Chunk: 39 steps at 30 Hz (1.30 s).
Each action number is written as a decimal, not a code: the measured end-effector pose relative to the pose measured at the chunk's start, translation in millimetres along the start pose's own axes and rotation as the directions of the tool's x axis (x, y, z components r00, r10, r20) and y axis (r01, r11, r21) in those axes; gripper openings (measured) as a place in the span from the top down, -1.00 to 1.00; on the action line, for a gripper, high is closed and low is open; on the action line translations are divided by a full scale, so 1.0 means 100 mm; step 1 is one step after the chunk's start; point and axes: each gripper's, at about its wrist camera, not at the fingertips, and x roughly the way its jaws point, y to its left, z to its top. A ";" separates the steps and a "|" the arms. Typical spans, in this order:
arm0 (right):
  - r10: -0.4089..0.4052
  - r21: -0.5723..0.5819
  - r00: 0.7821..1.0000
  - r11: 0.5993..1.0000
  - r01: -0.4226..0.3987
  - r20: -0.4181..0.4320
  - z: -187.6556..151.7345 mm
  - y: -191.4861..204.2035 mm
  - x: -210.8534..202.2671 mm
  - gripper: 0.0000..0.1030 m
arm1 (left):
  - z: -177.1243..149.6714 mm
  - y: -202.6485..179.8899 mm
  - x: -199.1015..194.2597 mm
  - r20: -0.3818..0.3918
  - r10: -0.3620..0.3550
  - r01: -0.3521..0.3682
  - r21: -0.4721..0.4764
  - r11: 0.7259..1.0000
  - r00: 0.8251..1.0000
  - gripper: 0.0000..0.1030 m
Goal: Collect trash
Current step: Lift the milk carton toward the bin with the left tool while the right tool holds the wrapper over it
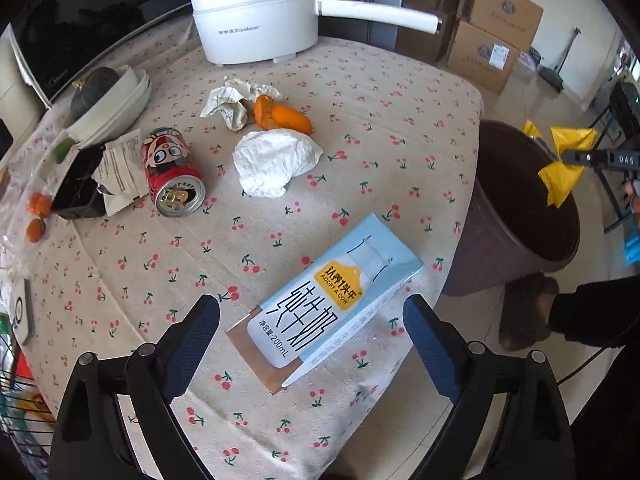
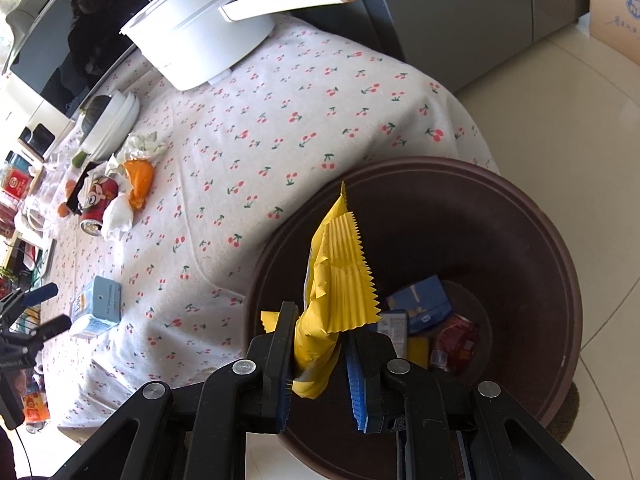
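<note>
Holding a crumpled yellow wrapper (image 2: 334, 276) above the brown trash bin (image 2: 532, 216), the right gripper (image 2: 318, 372) has its jaws pinched on the wrapper's lower end, with the serrated edge sticking up over the bin mouth. Bin sits on the floor just beside the table edge. Inside the bin: a blue carton (image 2: 424, 300), a red can (image 2: 456, 340), some other packaging, hard to tell what.

Left gripper (image 1: 312, 320) hovers over the table, fingers spread wide, grasping nothing. A light blue milk carton (image 1: 336, 300) lies on its side on the cherry-print tablecloth (image 1: 380, 120), between the two fingertips in the left wrist view, not touched by either. Cannot tell how high the fingers are over it.

From the left wrist view the right gripper shows at the far right with the wrapper over the bin.

More trash on the table: crumpled white tissue (image 1: 274, 162) mid-table, orange peel (image 1: 282, 116) just behind it, a second crumpled paper (image 1: 232, 100) touching the peel, a red drink can (image 1: 172, 172) lying on its side with opened top facing camera, torn white packets (image 1: 120, 170) beside the can, a black tray (image 1: 78, 188) next to those.

Far edge: white electric pot (image 1: 256, 12) with long handle. Left side: stacked white bowls (image 1: 120, 108) with a dark green squash (image 1: 94, 90) behind.
</note>
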 end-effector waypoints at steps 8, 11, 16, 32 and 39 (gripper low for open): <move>-0.015 0.001 1.000 1.000 0.015 -0.007 0.00 0.00 0.03 0.60 | 0.07 0.00 0.47 -0.123 0.086 -0.087 -0.007 0.996 0.989 -0.84; -0.026 -0.003 1.000 1.000 0.026 -0.010 0.00 -0.02 0.04 0.60 | 0.11 0.00 0.60 -0.139 0.093 -0.099 -0.039 0.994 0.986 -0.85; -0.033 0.002 0.999 0.999 0.033 -0.016 0.00 -0.06 0.05 0.60 | 0.17 0.11 0.61 -0.108 -0.016 -0.003 -0.169 0.986 0.994 -0.52; -0.080 -0.050 0.997 0.996 0.079 -0.013 -0.06 -0.07 0.03 0.60 | 0.47 -0.84 0.02 0.108 -0.138 0.150 -0.115 0.982 0.984 -0.06; -0.105 -0.055 0.994 0.993 0.105 -0.011 -0.12 -0.19 -0.03 0.59 | 0.65 -1.40 0.14 0.119 -0.244 0.254 -0.076 0.964 0.963 -0.06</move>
